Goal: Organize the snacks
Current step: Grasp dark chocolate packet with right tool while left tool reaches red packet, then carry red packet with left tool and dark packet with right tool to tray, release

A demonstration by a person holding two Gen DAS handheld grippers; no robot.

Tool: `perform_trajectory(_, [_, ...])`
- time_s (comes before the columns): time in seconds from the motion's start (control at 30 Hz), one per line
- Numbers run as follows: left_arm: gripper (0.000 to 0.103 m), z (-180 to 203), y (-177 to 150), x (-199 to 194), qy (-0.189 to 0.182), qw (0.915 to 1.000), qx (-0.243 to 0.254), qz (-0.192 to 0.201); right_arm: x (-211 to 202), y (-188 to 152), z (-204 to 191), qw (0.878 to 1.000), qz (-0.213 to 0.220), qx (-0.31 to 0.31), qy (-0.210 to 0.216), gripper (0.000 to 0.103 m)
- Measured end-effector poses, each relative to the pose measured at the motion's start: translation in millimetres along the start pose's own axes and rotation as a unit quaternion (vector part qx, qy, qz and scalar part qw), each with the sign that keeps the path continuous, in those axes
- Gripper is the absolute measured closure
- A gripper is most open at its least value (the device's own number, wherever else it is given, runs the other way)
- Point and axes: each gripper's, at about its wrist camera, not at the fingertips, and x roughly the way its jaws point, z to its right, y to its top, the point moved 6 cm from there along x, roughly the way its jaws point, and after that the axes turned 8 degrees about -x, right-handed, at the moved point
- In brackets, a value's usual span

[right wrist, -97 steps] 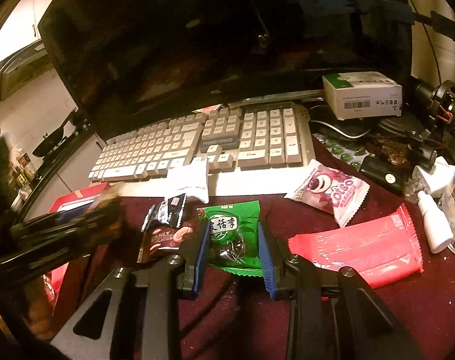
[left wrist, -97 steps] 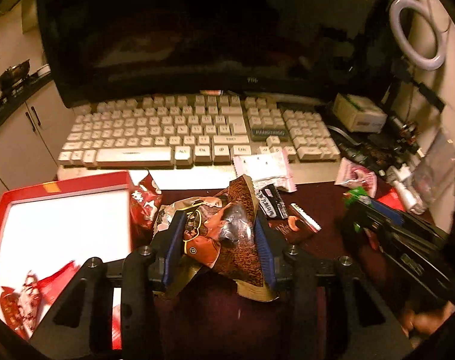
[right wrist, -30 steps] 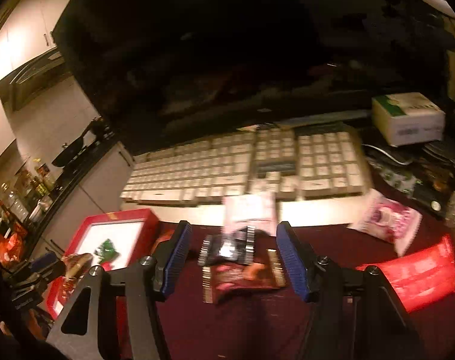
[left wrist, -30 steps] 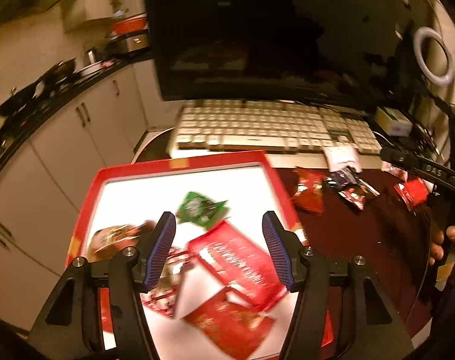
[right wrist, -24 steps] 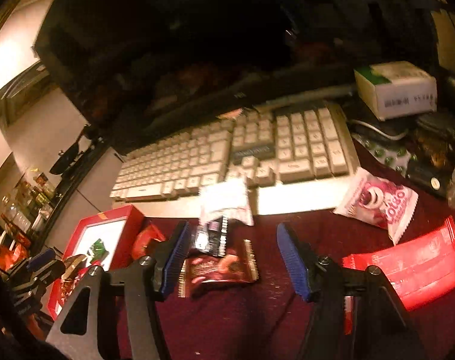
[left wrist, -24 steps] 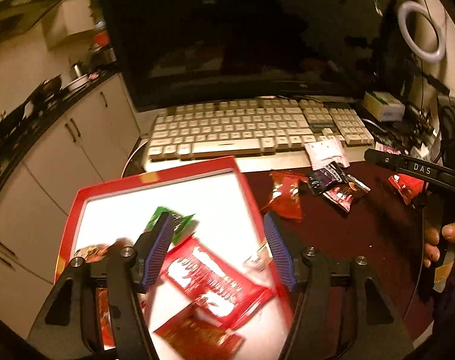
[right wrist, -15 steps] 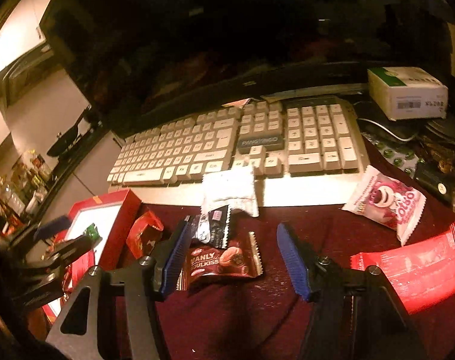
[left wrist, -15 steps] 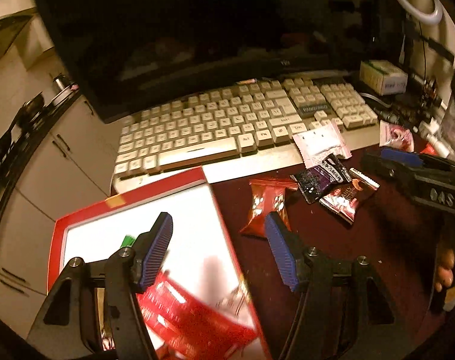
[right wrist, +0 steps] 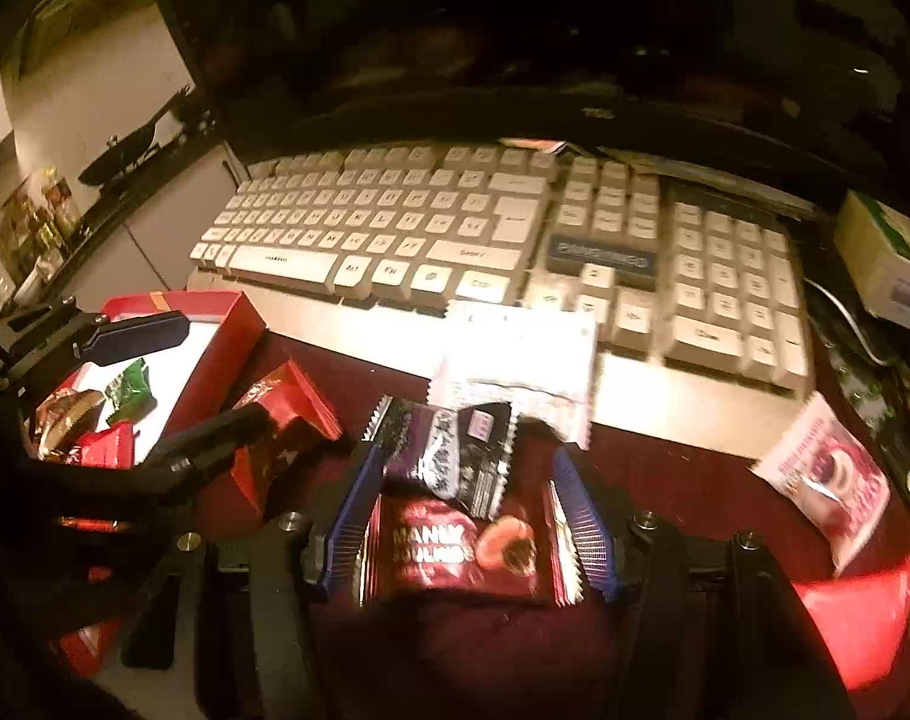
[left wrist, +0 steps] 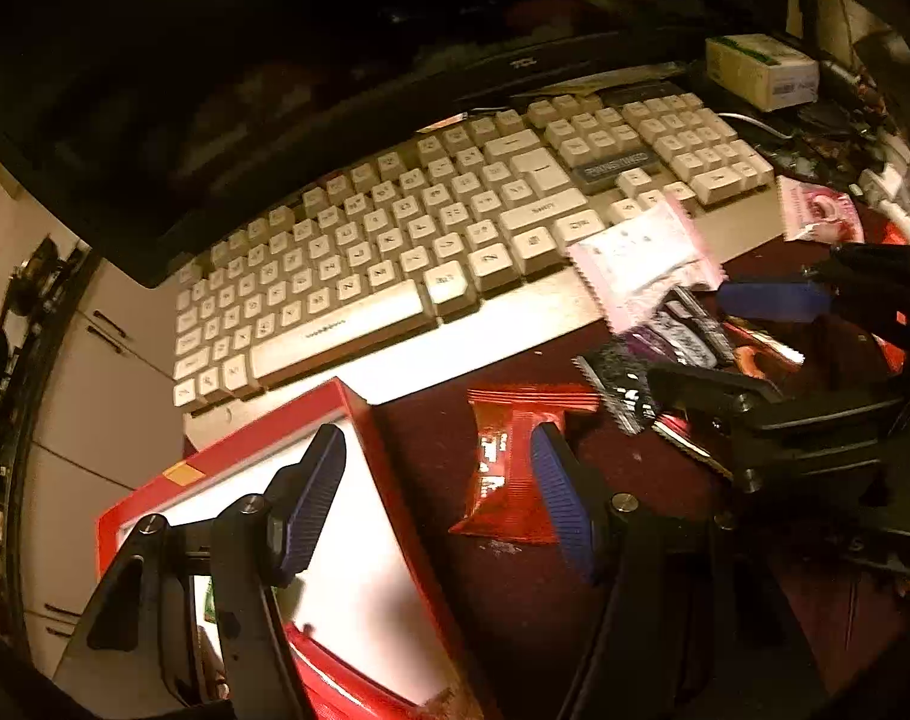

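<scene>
Low over the dark red worktop [right wrist: 665, 480], the right gripper [right wrist: 467, 525] is spread wide around the maroon snack packet [right wrist: 461, 546] at lower centre, while the left gripper [left wrist: 440, 501], also released, straddles the red tray [left wrist: 359, 414] wall, the red snack packet [left wrist: 509, 462] touching its right finger.
</scene>
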Motion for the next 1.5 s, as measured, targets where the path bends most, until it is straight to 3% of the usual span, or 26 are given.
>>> perform_trajectory(0.1, [0.039,-1,3,2,-0.010,0.9999,-0.005,-0.002,12,0,1,1.000,-0.017,0.005,0.002,0.046])
perform_trajectory(0.2, [0.039,3,3,2,-0.003,0.9999,0.013,0.006,14,3,-3,1.000,-0.016,-0.010,-0.007,0.057])
perform_trajectory(0.27, [0.039,3,3,0,-0.006,0.9998,0.015,0.007,15,3,-6,1.000,-0.011,-0.023,-0.011,0.071])
perform_trajectory(0.43, [0.040,2,2,-1,-0.020,0.9998,0.006,0.005,13,2,-1,1.000,0.001,-0.013,-0.006,0.078])
perform_trajectory(0.6, [0.040,12,3,-7,-0.031,0.9995,0.009,0.007,-13,1,28,0.998,0.035,0.040,0.018,0.079])
perform_trajectory(0.77, [0.040,25,3,11,-0.013,0.9996,0.022,-0.015,-32,1,60,0.992,0.067,0.103,0.033,0.080])
perform_trajectory(0.97, [0.040,26,3,26,-0.042,0.9984,-0.009,-0.036,-34,-2,74,0.988,0.068,0.133,0.037,0.079])
perform_trajectory(1.03, [0.047,24,4,28,-0.053,0.9975,-0.024,-0.041,-36,-1,76,0.988,0.072,0.134,0.037,0.080])
perform_trajectory(1.07, [0.057,25,4,28,-0.060,0.9970,-0.027,-0.042,-39,-1,77,0.987,0.077,0.134,0.038,0.080])
perform_trajectory(1.1, [0.060,26,4,28,-0.062,0.9968,-0.028,-0.042,-40,-1,77,0.987,0.080,0.133,0.039,0.080])
perform_trajectory(1.27, [0.067,28,4,25,-0.048,0.9979,-0.027,-0.034,-44,-1,74,0.986,0.091,0.134,0.040,0.080])
perform_trajectory(1.5, [0.068,20,8,-3,-0.046,0.9979,-0.044,0.005,-49,3,68,0.986,0.111,0.124,0.034,0.080])
